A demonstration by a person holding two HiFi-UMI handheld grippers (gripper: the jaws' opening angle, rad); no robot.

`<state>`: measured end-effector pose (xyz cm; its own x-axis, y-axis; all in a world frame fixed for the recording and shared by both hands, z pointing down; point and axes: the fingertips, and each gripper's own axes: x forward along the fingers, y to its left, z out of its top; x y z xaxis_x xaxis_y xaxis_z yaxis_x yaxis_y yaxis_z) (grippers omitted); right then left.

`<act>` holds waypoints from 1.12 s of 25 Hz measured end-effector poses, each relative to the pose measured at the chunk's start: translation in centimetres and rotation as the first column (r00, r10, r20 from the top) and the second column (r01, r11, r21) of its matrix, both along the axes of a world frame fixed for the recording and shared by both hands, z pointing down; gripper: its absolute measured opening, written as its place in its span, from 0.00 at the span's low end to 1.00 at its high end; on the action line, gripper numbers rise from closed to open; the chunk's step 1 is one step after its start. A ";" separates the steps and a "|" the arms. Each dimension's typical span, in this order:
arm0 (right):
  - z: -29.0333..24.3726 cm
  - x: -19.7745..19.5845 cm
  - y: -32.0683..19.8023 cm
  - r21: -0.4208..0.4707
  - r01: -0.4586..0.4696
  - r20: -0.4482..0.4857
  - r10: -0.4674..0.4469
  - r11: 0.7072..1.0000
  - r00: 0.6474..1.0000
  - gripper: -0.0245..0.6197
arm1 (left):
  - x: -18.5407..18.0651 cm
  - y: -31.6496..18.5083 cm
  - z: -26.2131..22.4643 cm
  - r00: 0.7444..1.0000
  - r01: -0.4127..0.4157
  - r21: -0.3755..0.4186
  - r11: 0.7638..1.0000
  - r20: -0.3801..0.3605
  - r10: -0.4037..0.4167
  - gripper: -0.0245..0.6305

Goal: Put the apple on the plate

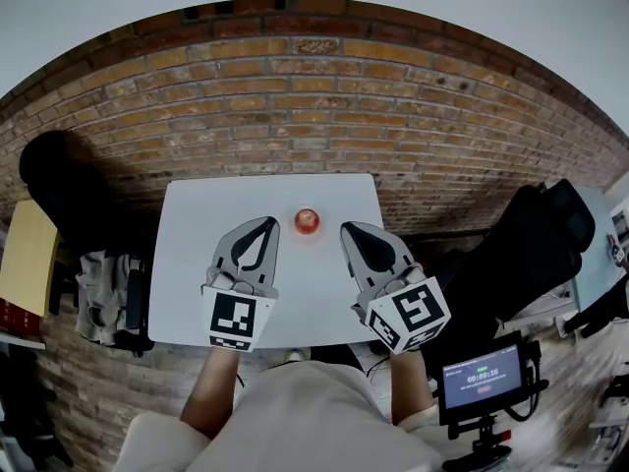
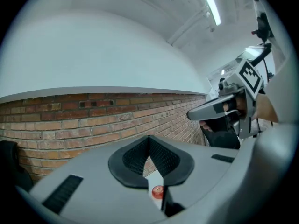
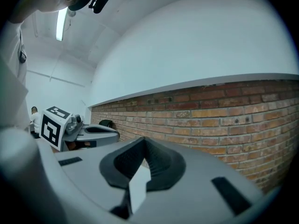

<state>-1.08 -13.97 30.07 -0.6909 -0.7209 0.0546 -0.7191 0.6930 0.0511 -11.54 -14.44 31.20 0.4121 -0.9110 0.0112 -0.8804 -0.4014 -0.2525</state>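
Left claw [image 1: 267,223] and right claw [image 1: 350,229] are hovering over the tabletop [image 1: 197,264], both pressed together, pinching nothing. Apple [image 1: 308,220] is sitting between their tips, untouched.

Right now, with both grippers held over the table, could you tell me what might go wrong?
Both the left gripper and right gripper are shut; reaching like this, closed fingers would likely nudge the apple and roll it across the table. Also, I cannot make out a plate clearly, so the drop spot is uncertain.
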 end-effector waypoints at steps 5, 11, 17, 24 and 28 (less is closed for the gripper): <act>-0.1 0.3 0.0 0.001 -0.015 -0.020 0.015 1.000 1.000 0.04 | 0.4 0.4 -0.9 1.000 -0.005 0.023 1.000 -0.004 0.005 0.05; 0.0 0.4 0.0 -0.001 -0.015 -0.025 0.015 1.000 1.000 0.04 | 0.7 0.6 -0.9 1.000 -0.006 0.022 1.000 -0.005 0.006 0.05; 0.1 0.2 0.0 -0.002 -0.011 -0.035 0.011 1.000 0.999 0.04 | 0.5 0.5 -0.7 1.000 -0.001 0.018 1.000 -0.004 0.001 0.05; 0.3 0.0 -0.3 -0.008 -0.015 -0.047 0.014 1.000 0.999 0.04 | 0.2 0.3 -0.7 1.000 -0.002 0.015 1.000 -0.008 0.002 0.05; 0.5 0.3 -0.4 -0.012 -0.022 -0.053 0.022 1.000 0.998 0.04 | 0.2 0.1 -0.7 1.000 -0.005 0.015 1.000 -0.007 0.005 0.05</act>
